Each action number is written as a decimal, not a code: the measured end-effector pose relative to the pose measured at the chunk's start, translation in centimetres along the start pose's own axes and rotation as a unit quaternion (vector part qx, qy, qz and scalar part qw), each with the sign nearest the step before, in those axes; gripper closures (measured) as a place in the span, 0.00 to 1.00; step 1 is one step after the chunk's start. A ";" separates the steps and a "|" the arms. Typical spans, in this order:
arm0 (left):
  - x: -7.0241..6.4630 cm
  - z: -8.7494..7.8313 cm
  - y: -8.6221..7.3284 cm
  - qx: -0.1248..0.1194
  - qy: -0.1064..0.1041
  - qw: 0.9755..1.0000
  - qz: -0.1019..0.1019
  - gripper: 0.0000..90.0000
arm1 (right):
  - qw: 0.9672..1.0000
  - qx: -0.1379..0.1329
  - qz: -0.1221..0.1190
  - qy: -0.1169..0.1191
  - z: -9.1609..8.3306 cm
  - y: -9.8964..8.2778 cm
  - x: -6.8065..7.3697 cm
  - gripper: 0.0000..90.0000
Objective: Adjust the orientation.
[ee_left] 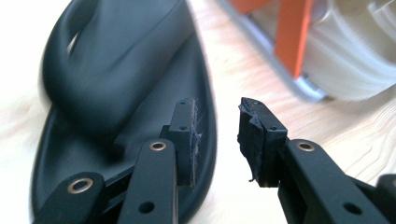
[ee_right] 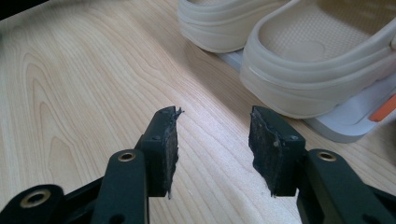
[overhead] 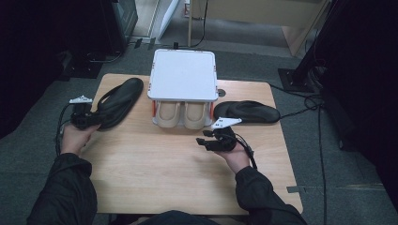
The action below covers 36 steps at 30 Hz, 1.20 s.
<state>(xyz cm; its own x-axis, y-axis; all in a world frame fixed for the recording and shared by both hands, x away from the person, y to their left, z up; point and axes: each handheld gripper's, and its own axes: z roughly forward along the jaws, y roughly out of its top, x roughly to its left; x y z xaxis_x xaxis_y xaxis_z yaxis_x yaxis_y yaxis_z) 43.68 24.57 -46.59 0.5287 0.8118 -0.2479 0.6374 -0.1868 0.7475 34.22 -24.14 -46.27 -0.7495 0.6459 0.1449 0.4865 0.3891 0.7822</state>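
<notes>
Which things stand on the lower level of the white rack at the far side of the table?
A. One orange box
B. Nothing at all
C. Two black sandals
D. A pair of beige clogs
D. The high view shows the beige clogs side by side under the top shelf of the white rack, while each black sandal lies on the table beside it.

Bright tabletop, dark room — sharp up close, soft beyond.

In the high view the tabletop (overhead: 187, 159) is evenly lit from above while the floor and corners sink into near-black. The left gripper view is overexposed at left and top, and the black sandal (ee_left: 121, 70) and white rack (ee_left: 336, 51) are blurred. In the right gripper view the beige clogs (ee_right: 289, 60) cast a soft shadow — grain stays crisp.
</notes>
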 end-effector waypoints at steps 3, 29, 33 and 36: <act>-0.3 0.6 1.0 -0.002 -0.003 1.000 0.003 0.75 | 1.000 0.001 0.001 0.000 0.0 -0.1 0.0 0.58; 2.3 6.3 6.4 0.037 0.043 0.998 -0.018 0.70 | 1.000 0.006 0.001 -0.002 -0.6 -0.6 -0.1 0.58; 2.1 6.2 6.4 0.047 0.038 0.998 -0.013 0.76 | 1.000 0.003 0.004 -0.006 -0.8 -0.8 -0.2 0.58; 2.0 6.1 6.5 0.045 0.033 0.998 -0.009 0.76 | 1.000 0.003 0.005 -0.007 -0.9 -0.8 -0.2 0.58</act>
<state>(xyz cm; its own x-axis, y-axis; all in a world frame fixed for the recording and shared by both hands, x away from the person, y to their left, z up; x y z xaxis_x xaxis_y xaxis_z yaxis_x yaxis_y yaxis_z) 52.29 21.66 -46.00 0.4812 0.8491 -0.2178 0.6953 -0.2184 0.6847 33.56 -25.22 -46.40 -0.7386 0.6585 0.1442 0.4967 0.3869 0.7769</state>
